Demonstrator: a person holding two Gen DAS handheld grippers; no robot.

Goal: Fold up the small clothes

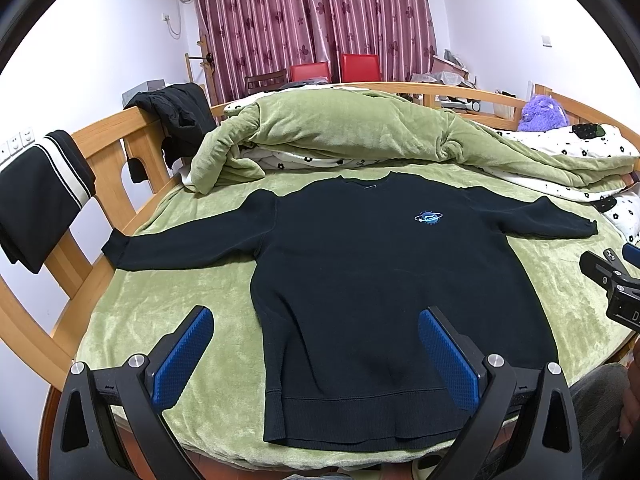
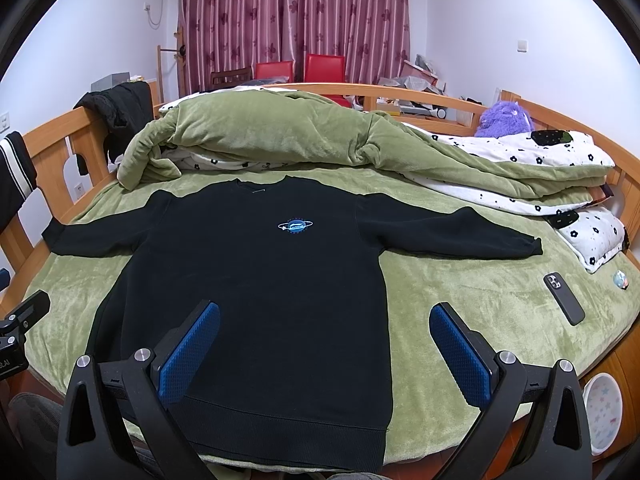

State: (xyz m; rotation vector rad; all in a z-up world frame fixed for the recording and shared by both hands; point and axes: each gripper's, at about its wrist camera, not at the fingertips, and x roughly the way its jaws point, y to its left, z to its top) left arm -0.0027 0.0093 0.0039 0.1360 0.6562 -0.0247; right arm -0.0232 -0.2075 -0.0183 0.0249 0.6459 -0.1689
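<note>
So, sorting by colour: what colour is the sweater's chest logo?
Blue, on the black sweater; logo clearest in the right wrist view.

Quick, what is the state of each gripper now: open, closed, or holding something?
Left gripper: open, holding nothing, above the black sweater.
Right gripper: open, holding nothing, above the same sweater.

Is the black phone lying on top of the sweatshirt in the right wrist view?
No. The black phone lies on the green blanket, apart from the black sweatshirt and beyond its sleeve.
</note>
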